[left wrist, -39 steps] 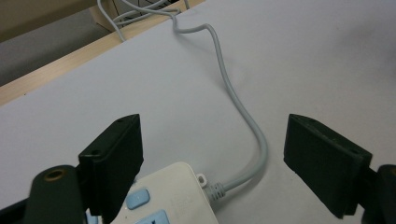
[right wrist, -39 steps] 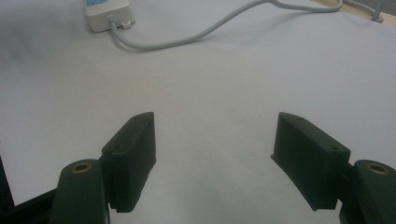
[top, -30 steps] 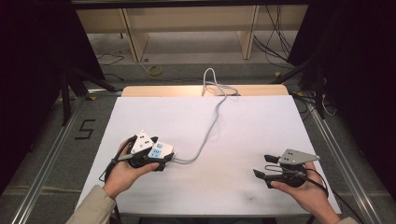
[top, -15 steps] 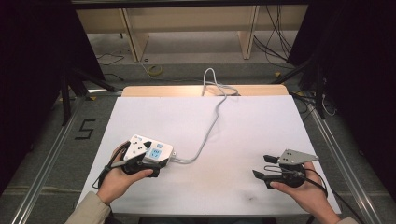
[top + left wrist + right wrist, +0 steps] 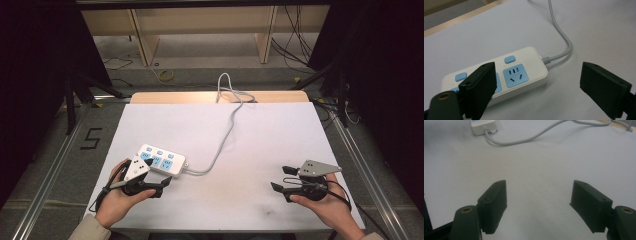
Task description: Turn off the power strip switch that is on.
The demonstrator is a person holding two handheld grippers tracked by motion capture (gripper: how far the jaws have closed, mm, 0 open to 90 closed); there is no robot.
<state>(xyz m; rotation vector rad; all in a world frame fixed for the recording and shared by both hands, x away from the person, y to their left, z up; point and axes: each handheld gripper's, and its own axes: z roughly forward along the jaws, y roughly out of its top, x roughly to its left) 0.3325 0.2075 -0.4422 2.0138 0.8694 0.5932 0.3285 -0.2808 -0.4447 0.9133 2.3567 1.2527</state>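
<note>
- Power strip [image 5: 161,161] now lies flat on the white table [image 5: 260,135], at about 8 o'clock from the table's middle; half a second ago it sat higher, in the left tongs.
- Left tongs [image 5: 162,184] have just been opening and are released, drawn back to 6 o'clock of the strip.
- Right tongs [image 5: 276,186] rest released, well apart, unchanged.
- Placing looks finished, I think.

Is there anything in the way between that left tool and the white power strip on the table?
Nothing visible. The left tool is open right beside the power strip, with bare table around; its grey cord runs off the far end.
</note>
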